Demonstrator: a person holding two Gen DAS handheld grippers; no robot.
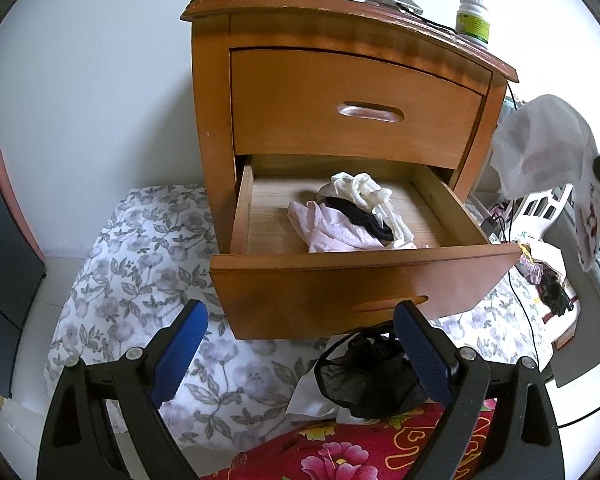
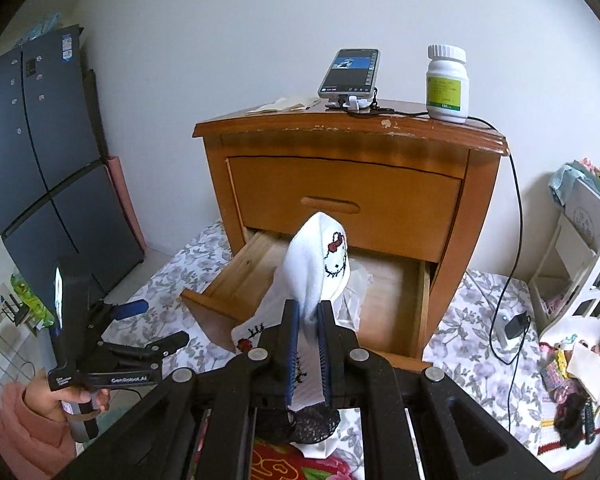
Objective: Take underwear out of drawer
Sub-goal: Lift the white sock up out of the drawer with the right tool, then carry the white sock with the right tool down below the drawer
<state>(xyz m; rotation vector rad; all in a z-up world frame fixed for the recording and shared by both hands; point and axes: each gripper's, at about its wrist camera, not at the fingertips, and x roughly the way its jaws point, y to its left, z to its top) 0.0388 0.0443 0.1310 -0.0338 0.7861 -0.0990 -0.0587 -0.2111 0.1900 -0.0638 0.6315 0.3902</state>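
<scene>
Wooden nightstand [image 2: 340, 200], bottom drawer [image 1: 340, 216] pulled out for reach. More underwear [image 1: 352, 216] heaped inside. White pair [image 2: 320, 264] pinched in right gripper [image 2: 309, 344], jaws nearly closed, lifted clear. Left gripper [image 1: 300, 352] wide open, empty, waiting nearby.

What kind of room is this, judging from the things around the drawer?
Probably a bedroom at home, though a dark fridge stands in the corner. A wooden nightstand holds underwear in its open drawer, a phone charges on top, and floral bedding lies beneath.
</scene>
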